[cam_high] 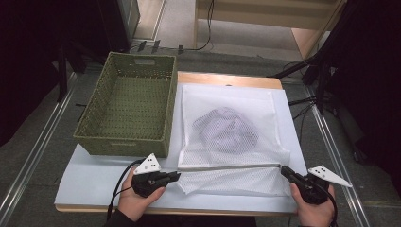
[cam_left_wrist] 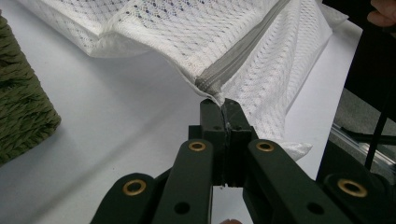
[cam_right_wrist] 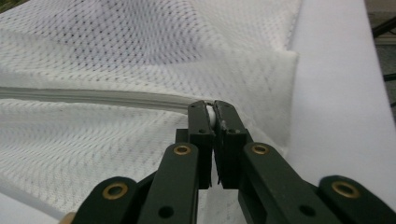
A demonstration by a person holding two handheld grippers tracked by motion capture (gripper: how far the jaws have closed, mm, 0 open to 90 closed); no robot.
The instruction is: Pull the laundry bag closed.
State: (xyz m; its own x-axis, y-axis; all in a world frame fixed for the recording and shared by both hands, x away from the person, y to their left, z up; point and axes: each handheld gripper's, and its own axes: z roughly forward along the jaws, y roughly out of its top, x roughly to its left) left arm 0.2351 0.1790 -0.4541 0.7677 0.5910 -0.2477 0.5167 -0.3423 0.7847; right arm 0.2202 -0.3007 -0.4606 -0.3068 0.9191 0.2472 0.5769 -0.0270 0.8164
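Note:
A white mesh laundry bag (cam_high: 229,101) lies flat on the white table top (cam_high: 94,177), with a greyish garment (cam_high: 227,130) inside it. Its zipper (cam_high: 227,166) runs across the near side. My left gripper (cam_high: 177,176) is shut on the bag's edge at the zipper's left end; in the left gripper view the jaws (cam_left_wrist: 223,105) pinch the fabric just below the grey zipper (cam_left_wrist: 243,51). My right gripper (cam_high: 283,169) is shut at the zipper's right end. In the right gripper view a small white zipper pull (cam_right_wrist: 211,114) sits between its closed jaws (cam_right_wrist: 211,109).
An empty green woven basket (cam_high: 127,109) stands at the table's back left, its corner close to the left gripper (cam_left_wrist: 18,107). The table's right edge (cam_high: 295,142) is close to the right gripper. Dark stands and cables surround the table on the floor.

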